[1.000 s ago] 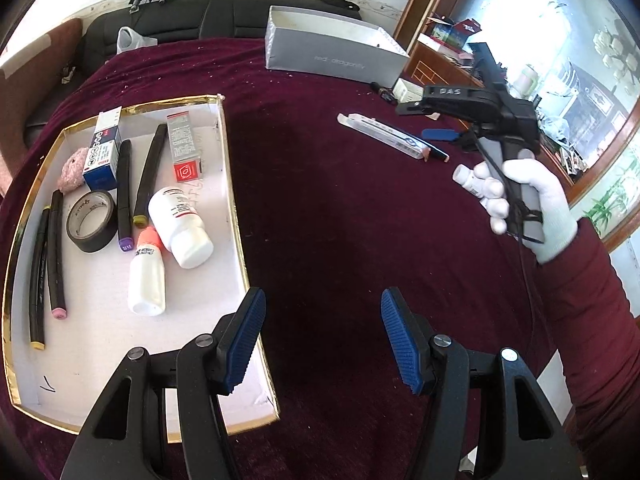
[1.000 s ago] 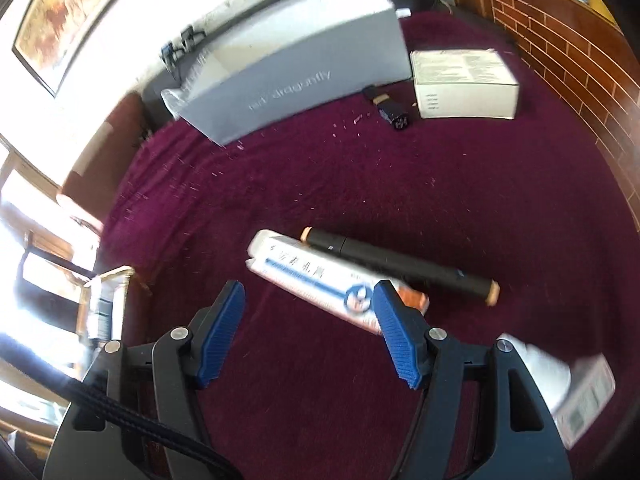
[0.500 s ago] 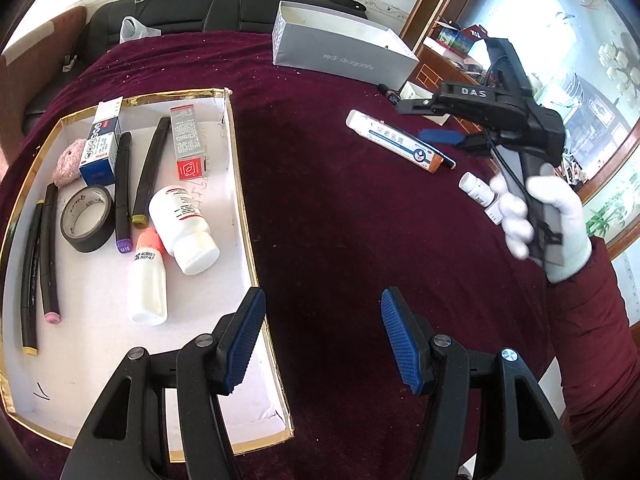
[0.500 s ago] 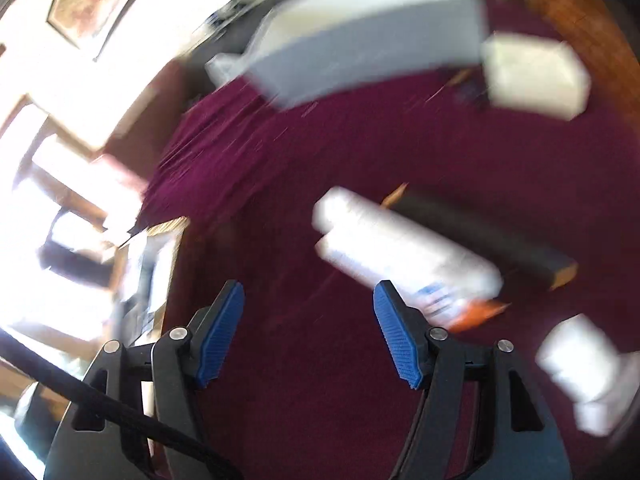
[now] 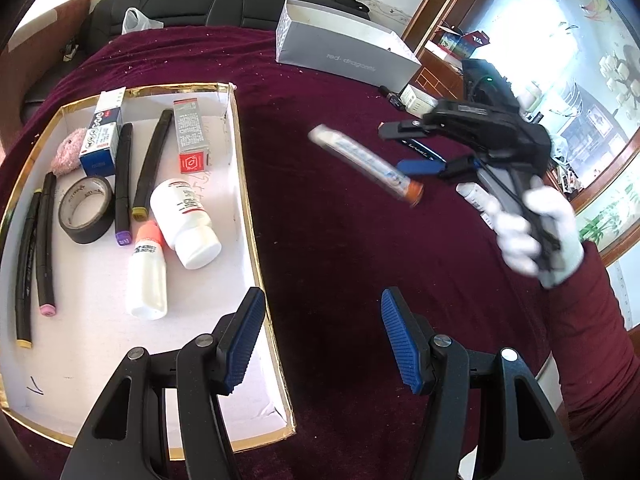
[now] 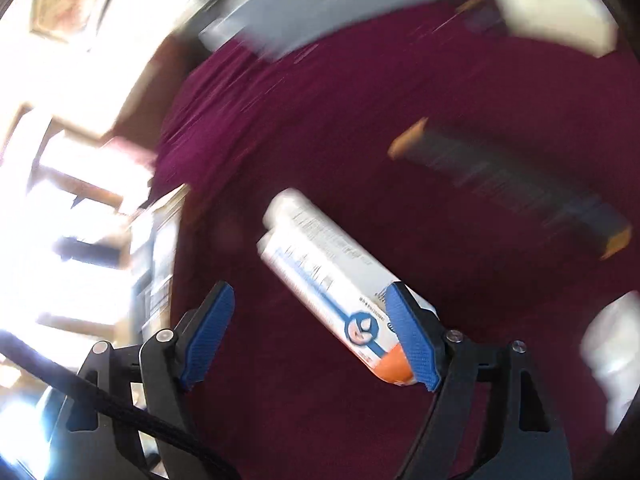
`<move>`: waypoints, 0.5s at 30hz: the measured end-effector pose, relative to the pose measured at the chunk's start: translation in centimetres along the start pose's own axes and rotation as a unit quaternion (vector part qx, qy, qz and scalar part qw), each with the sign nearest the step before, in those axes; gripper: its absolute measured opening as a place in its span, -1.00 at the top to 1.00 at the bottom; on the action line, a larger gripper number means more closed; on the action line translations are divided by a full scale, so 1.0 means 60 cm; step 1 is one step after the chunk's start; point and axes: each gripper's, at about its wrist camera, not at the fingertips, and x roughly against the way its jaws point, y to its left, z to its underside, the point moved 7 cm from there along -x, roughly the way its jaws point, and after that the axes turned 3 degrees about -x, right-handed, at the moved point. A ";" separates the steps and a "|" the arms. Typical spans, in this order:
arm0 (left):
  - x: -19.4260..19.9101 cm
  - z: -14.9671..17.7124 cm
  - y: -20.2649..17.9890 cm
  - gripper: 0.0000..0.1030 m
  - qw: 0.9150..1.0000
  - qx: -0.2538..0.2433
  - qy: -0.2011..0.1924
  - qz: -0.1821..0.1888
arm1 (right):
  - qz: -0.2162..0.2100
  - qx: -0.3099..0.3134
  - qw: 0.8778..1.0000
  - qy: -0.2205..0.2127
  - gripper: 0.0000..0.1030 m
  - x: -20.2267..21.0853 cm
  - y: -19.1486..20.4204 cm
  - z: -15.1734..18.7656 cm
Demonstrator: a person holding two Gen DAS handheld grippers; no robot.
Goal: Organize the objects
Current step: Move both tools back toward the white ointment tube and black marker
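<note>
A long white, blue and orange tube box [image 5: 366, 166] shows blurred at a slant over the maroon cloth. My right gripper [image 5: 408, 148], held by a white-gloved hand, is right at its orange end. In the right wrist view the box [image 6: 336, 292] has that end against the right pad [image 6: 412, 340], while the left pad stands well clear. The right gripper [image 6: 308, 292] is opening. My left gripper [image 5: 322, 300] stands open and empty over the gold rim of the white tray [image 5: 244, 184].
The tray holds several markers, a black tape roll [image 5: 86, 210], a white bottle [image 5: 186, 222], a glue bottle and small boxes. On the cloth lie a black marker [image 6: 508, 188], a white bottle [image 6: 612, 352], a small white box [image 6: 552, 8] and a grey open box [image 5: 344, 54].
The right gripper has tipped down and closed in on the tube box, and its jaws have widened. The box now sits by its right pad. The left gripper has stayed put.
</note>
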 end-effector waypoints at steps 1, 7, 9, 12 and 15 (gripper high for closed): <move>0.000 0.000 0.000 -0.05 1.000 -0.001 -0.001 0.000 | -0.017 0.010 1.000 0.012 -0.52 0.000 0.015 0.013; -0.001 -0.002 0.000 -0.05 1.000 0.004 -0.006 0.002 | 0.166 0.066 0.976 -0.129 -0.54 0.091 -0.008 -0.034; 0.002 -0.002 -0.003 -0.05 1.000 0.003 -0.009 0.008 | 0.246 0.075 0.955 -0.149 -0.54 0.098 -0.040 -0.060; 0.011 -0.003 -0.009 -0.05 1.000 0.001 -0.014 0.023 | 0.302 0.080 0.940 -0.135 -0.53 0.070 -0.082 -0.095; 0.019 -0.008 -0.015 -0.05 0.999 -0.011 -0.025 0.022 | 0.299 0.067 0.945 -0.117 -0.56 0.043 -0.100 -0.106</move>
